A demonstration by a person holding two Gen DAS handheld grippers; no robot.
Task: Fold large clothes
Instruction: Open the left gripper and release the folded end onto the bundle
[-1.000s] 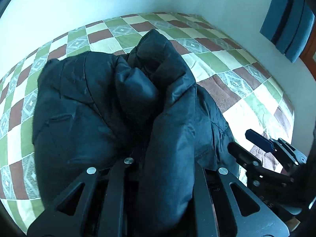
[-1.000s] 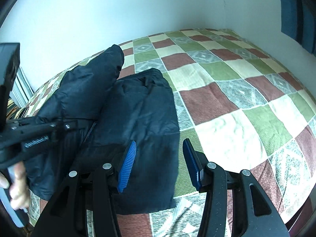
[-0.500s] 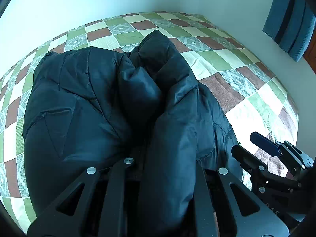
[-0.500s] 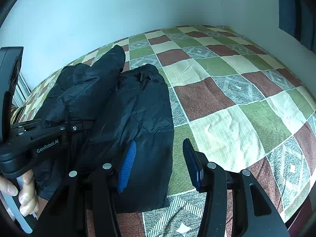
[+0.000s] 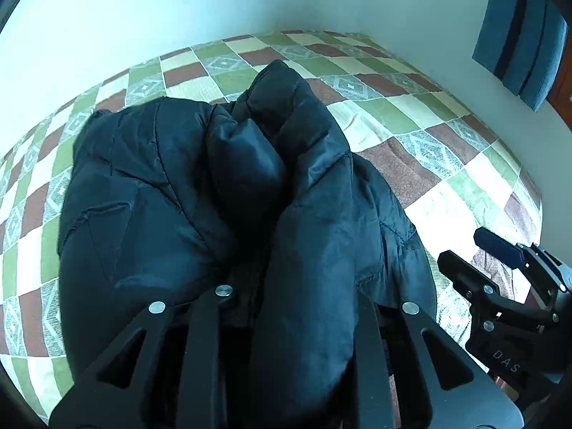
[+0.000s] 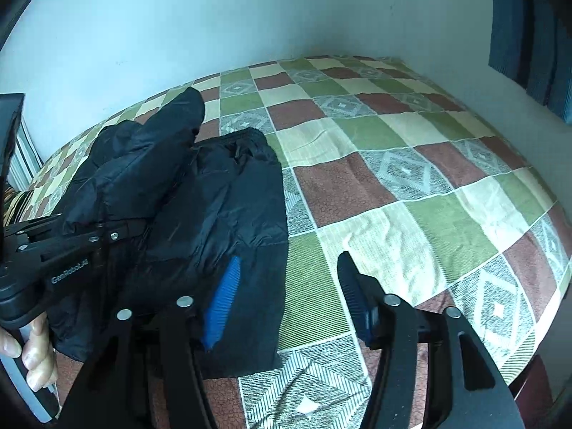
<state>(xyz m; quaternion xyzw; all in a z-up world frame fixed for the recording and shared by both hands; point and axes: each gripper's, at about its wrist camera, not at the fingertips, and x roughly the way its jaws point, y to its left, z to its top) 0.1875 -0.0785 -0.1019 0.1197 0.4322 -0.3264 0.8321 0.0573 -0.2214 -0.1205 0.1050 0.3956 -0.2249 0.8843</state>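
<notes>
A black puffer jacket (image 5: 161,196) lies bunched on the checked bedspread (image 5: 411,114). One puffy fold of it runs back between the fingers of my left gripper (image 5: 296,293) and hides the tips. The jaws are opening but still look closed on the fold. From the right wrist, the left gripper (image 6: 103,234) holds that fold raised over the jacket (image 6: 221,207). My right gripper (image 6: 286,286) is open and widening, and its blue pads (image 6: 221,300) press on nothing. It hovers over the jacket's near right corner. It also shows low on the right as the right gripper (image 5: 475,254).
The bedspread (image 6: 393,178) stretches right and back to pale walls. A blue curtain (image 6: 529,25) hangs at the upper right. A person's hand (image 6: 32,339) grips the left tool's handle. Something striped (image 6: 21,157) stands at the far left edge.
The right gripper's pads stand a little wider apart. The left wrist view has shifted slightly over the jacket, whose fold stays between the left fingers.
</notes>
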